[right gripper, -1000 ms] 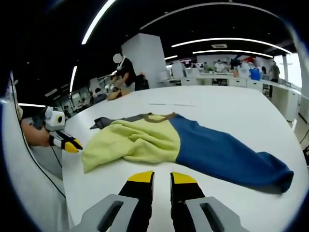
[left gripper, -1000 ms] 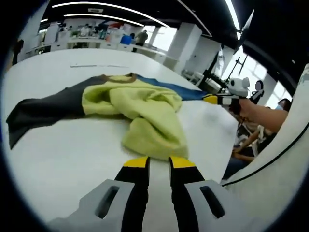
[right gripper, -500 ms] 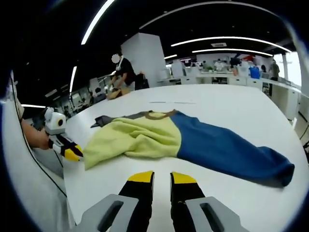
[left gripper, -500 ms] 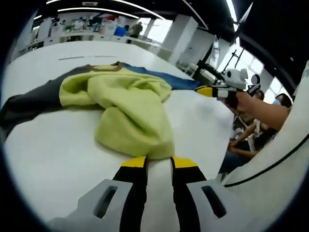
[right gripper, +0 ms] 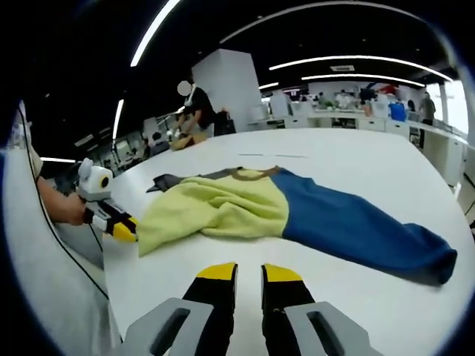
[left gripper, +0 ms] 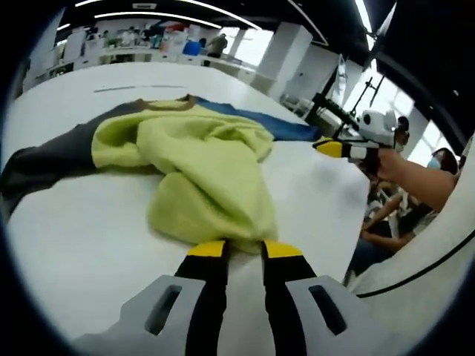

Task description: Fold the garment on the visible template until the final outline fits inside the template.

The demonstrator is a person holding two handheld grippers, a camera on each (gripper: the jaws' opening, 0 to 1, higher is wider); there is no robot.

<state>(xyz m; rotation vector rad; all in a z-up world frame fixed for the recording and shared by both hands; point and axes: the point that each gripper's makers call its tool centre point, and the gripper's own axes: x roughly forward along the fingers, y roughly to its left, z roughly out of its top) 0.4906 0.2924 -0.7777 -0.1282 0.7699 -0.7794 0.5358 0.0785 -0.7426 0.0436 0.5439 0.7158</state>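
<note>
Garment (left gripper: 200, 159) lies crumpled on the white table (left gripper: 82, 237), its long axis running across both views; its yellow hem sits at the left gripper (left gripper: 241, 248) tips, jaws slightly parted, gripping nothing. Right gripper (right gripper: 241, 272), likewise empty, hangs farther back.

Bright ceiling strip lights, window glare, fisheye-warped edges

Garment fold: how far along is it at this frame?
Early. Done: nothing folded; the yellow, blue and dark grey garment lies bunched on the white table, blue sleeve spread out. In hand: the left gripper sits at the yellow hem; grasp unclear. The right gripper hovers short. Left: all folds.
</note>
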